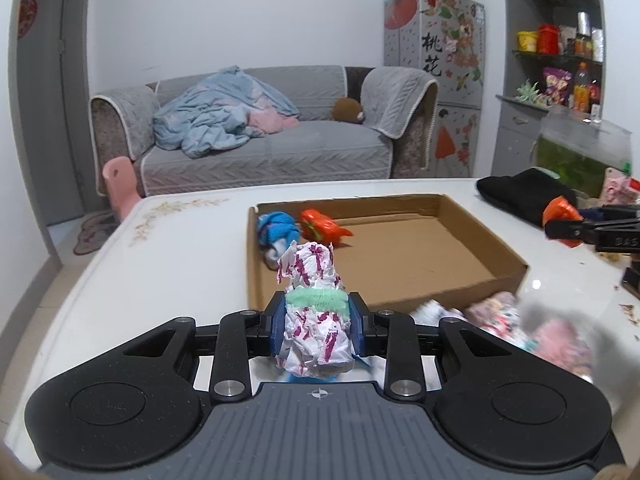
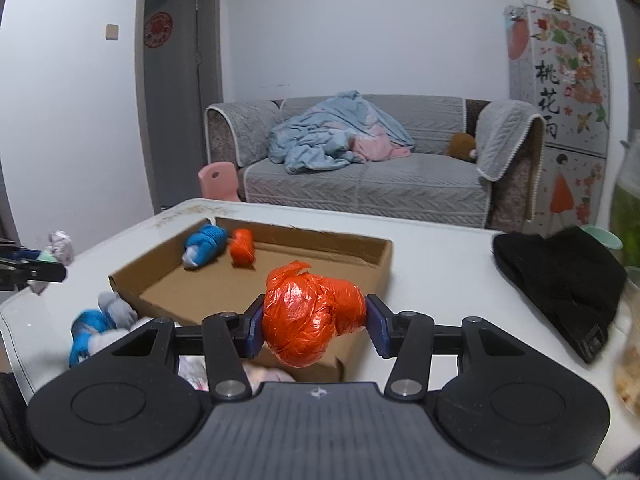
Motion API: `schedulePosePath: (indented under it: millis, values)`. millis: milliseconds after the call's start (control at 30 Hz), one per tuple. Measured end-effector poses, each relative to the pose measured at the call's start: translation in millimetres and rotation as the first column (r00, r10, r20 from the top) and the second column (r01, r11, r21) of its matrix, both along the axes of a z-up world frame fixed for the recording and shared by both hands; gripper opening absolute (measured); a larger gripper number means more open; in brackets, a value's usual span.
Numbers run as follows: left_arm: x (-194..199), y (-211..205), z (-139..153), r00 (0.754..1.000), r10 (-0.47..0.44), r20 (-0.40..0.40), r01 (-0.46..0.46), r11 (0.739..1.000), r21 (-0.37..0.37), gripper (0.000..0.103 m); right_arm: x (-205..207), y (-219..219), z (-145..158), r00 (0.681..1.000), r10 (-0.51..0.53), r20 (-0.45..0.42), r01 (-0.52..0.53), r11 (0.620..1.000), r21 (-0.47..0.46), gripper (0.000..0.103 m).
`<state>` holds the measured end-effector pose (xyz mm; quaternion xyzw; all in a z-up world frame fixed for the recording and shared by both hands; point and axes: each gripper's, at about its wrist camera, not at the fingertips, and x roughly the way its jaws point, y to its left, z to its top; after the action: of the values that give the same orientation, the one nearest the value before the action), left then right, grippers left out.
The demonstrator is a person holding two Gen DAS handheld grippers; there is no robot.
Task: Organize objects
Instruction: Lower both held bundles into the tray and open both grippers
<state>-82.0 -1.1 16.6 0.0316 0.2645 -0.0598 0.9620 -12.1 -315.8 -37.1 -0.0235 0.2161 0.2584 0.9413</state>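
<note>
My left gripper (image 1: 318,326) is shut on a white-and-purple patterned bundle with a green band (image 1: 316,312), held above the table in front of the cardboard tray (image 1: 472,240). My right gripper (image 2: 314,322) is shut on a crumpled orange plastic bundle (image 2: 312,316), held over the tray's near right corner (image 2: 360,248). Inside the tray lie a blue bundle (image 1: 276,230) and an orange bundle (image 1: 322,226); they also show in the right wrist view, blue (image 2: 204,244) and orange (image 2: 242,252). The right gripper with its orange bundle shows at the right edge of the left view (image 1: 560,220).
The white table (image 1: 180,248) carries a black cloth (image 2: 560,280), several blurred sock-like bundles by the tray's near side (image 1: 500,320) and a blue-grey bundle (image 2: 96,328). A grey sofa (image 1: 260,136) and a pink chair (image 2: 218,180) stand beyond. A clear container (image 1: 580,152) stands at the right.
</note>
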Motion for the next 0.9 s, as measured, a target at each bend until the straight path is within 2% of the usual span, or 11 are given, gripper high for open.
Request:
schedulePosePath:
  millis: [367,500,633,900]
  values:
    - [84.2,-3.5,13.4,0.999,-0.029,-0.021,0.030,0.999,0.046,0.038,39.8,68.2,29.5,0.987,0.157,0.020,-0.157,0.988,0.001,0.046]
    - [114.5,-4.6,9.3,0.998,-0.029,-0.052,0.030,0.999,0.026,0.038,62.7,91.9,35.9,0.978,0.210,-0.005,-0.210,0.978,0.012,0.046]
    - [137.1,-8.0,-0.4,0.996,-0.033,-0.084,0.037,0.998,0.045,0.038,84.9,112.4,29.1,0.972,0.232,-0.046,-0.233,0.973,-0.003,0.047]
    - [169.0,-7.7,-31.8,0.984,-0.038,-0.176,0.048,0.997,0.054,0.038,115.0,142.7,-6.4,0.955,0.244,-0.170,-0.254,0.966,-0.042,0.047]
